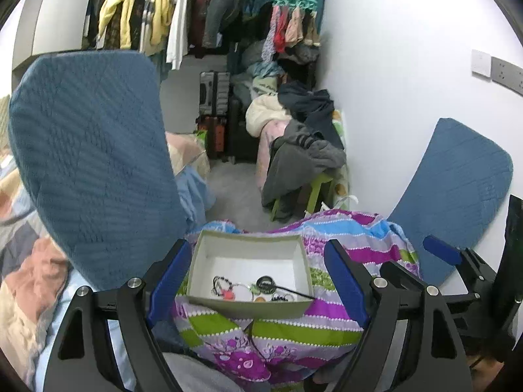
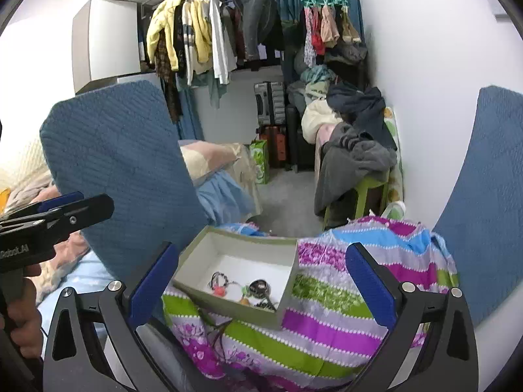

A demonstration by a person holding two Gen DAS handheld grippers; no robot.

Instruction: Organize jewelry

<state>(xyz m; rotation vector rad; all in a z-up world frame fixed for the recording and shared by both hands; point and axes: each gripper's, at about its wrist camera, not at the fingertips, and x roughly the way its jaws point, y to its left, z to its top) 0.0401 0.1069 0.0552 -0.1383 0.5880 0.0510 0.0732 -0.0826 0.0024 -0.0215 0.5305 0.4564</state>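
On the striped quilt (image 1: 294, 323), near its front edge, sits the box (image 1: 304, 272): open-topped, green outside, white inside. The jewelry (image 1: 251, 289) lies loose in the near part of the box floor: a dark beaded loop (image 1: 220, 282), a red-orange bead (image 1: 227, 295), a dark round piece (image 1: 265, 283), thin rings and a small orange bit. A black cord (image 1: 294, 292) runs from the round piece over the near right corner of the box. Another thin dark cord (image 1: 253, 336) lies on the quilt below the box front.

Left gripper (image 1: 258, 281): jaws wide apart, blue pads either side of the box in view, above and short of it. Nothing between the pads, no contact seen. In the right wrist view it appears at the left edge (image 2: 75, 207), held by a hand (image 2: 23, 320).

Right gripper (image 2: 261, 281): jaws also wide apart, empty, pads framing the box and quilt without touching either. In the left wrist view its blue tip (image 1: 441, 250) shows at the right edge.

Outward: two blue quilted cushions (image 1: 91, 163) stand left and right of the quilt. Beyond, grey floor, a green stool (image 1: 313, 192) under a heap of dark clothes, suitcases (image 1: 214, 93), a rail of hanging clothes (image 1: 147, 16), and a teal peg hanger (image 1: 294, 0). White wall on the right.
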